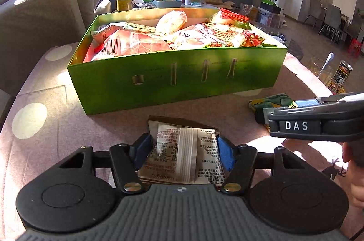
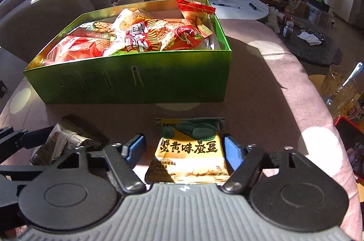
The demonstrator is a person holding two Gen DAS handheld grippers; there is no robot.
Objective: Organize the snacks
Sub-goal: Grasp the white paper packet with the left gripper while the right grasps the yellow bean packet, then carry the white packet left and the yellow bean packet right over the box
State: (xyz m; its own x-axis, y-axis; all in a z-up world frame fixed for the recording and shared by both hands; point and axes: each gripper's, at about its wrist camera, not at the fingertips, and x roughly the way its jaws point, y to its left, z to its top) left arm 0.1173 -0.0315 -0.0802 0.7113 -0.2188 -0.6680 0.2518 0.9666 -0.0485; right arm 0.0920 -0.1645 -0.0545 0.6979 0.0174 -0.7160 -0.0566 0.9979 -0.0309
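Note:
A green box (image 1: 177, 79) full of red and orange snack bags (image 1: 136, 43) stands on the pink dotted tablecloth; it also shows in the right wrist view (image 2: 136, 86). My left gripper (image 1: 182, 145) is shut on a white and brown snack packet (image 1: 179, 150), its blue pads against both sides. My right gripper (image 2: 185, 147) is open around a yellow and green bean snack packet (image 2: 188, 150) lying on the cloth, with gaps at both pads. The right gripper (image 1: 316, 120) also shows at the right of the left wrist view, over that packet (image 1: 273, 102).
A beige sofa (image 1: 41, 13) lies left of the box. A glass mug with a spoon (image 1: 323, 72) and a can (image 1: 342, 77) stand at the table's right edge. A red phone (image 2: 350, 145) lies at the right. A cluttered coffee table (image 2: 238, 4) is behind.

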